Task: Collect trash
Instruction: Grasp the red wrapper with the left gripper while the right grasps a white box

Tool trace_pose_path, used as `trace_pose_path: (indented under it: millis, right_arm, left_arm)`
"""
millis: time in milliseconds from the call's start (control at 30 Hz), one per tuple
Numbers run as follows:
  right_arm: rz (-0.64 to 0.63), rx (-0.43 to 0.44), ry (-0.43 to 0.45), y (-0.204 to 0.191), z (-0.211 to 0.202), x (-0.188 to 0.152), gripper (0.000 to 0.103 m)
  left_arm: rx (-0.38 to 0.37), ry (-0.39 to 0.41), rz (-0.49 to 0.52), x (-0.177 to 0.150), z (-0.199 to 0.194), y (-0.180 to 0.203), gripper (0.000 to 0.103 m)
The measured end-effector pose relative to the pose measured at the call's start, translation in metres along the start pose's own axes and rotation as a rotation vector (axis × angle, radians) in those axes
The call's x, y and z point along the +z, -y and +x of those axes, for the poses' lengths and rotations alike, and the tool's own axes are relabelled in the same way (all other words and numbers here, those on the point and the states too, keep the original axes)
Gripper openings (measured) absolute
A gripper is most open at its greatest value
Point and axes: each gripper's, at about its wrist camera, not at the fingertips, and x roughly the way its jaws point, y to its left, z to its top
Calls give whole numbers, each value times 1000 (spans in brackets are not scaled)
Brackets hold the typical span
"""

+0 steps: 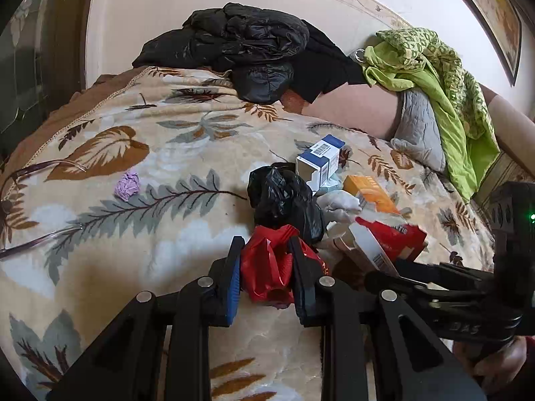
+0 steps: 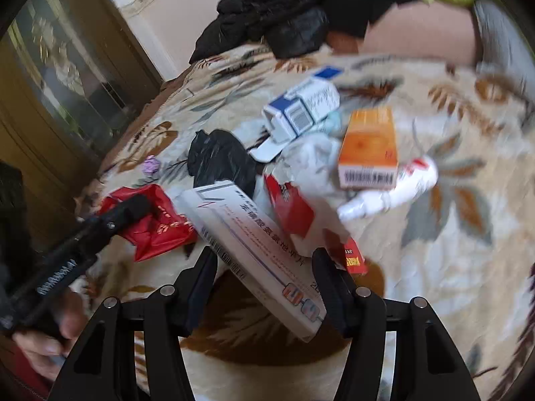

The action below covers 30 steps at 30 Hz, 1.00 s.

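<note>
Trash lies in a heap on a leaf-patterned blanket [image 1: 140,234]. My left gripper [image 1: 267,264] is shut on a crumpled red plastic bag [image 1: 264,277], which bulges between its fingers. A flat white medicine box [image 2: 254,254] lies slantwise between the fingers of my right gripper [image 2: 264,267], and both pads touch its edges. Its near end hangs above the blanket. Behind it are a black plastic bag [image 1: 284,200], a blue and white carton [image 1: 321,160], an orange box [image 2: 367,147], a red packet [image 2: 294,210], a white tube [image 2: 394,190] and crumpled white paper [image 2: 307,160].
A purple paper ball [image 1: 127,185] lies alone to the left on the blanket. Black clothes [image 1: 240,43] are piled at the back against the wall, and green cloth [image 1: 434,77] hangs over a grey cushion [image 1: 418,130] at the right. A hand [image 2: 43,344] holds the left gripper.
</note>
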Motion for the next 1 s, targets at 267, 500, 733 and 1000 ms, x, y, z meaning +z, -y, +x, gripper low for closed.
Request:
trace_pose_path:
  millis: [267, 500, 733, 1000]
  right_arm:
    - [-10, -38, 39, 3, -5, 1, 14]
    - [58, 63, 132, 13, -51, -16, 14]
    - [156, 70, 157, 37, -77, -40, 14]
    - [316, 44, 43, 76, -64, -44, 19]
  left_arm:
    - [0, 2, 5, -3, -2, 2, 25]
    - [-49, 36, 62, -5, -9, 27, 25]
    - [-50, 70, 194, -16, -14, 68, 25]
    - [-42, 41, 209, -22, -8, 79, 25]
